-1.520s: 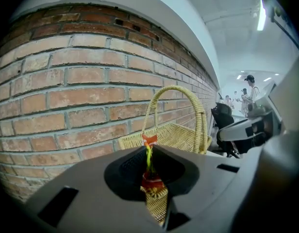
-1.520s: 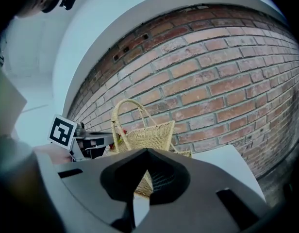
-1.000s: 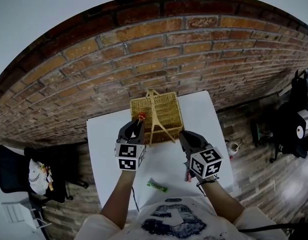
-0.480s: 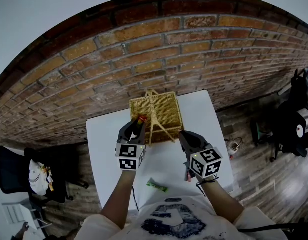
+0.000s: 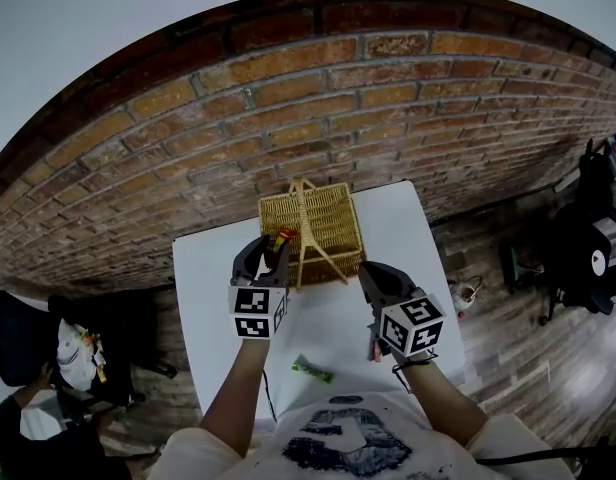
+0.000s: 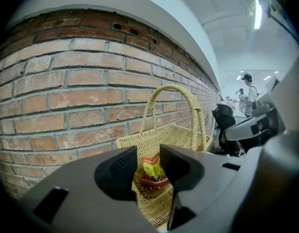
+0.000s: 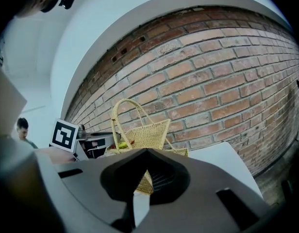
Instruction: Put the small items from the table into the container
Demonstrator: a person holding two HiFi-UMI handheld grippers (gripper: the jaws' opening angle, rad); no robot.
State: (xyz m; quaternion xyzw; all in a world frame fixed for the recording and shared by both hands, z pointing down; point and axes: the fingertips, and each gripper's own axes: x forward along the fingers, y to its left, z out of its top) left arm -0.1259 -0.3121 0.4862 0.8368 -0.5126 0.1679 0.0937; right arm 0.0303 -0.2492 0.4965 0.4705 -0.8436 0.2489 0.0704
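Red-yellow packet btwn opening left gripper jaws; right gripper jaws shut, empty.

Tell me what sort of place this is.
Probably an office or studio workroom: an exposed brick wall, a white table on a wood-plank floor, and a black chair off to one side.

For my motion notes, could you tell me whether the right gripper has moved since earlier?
No; the right gripper stays beside the near right corner of the basket.
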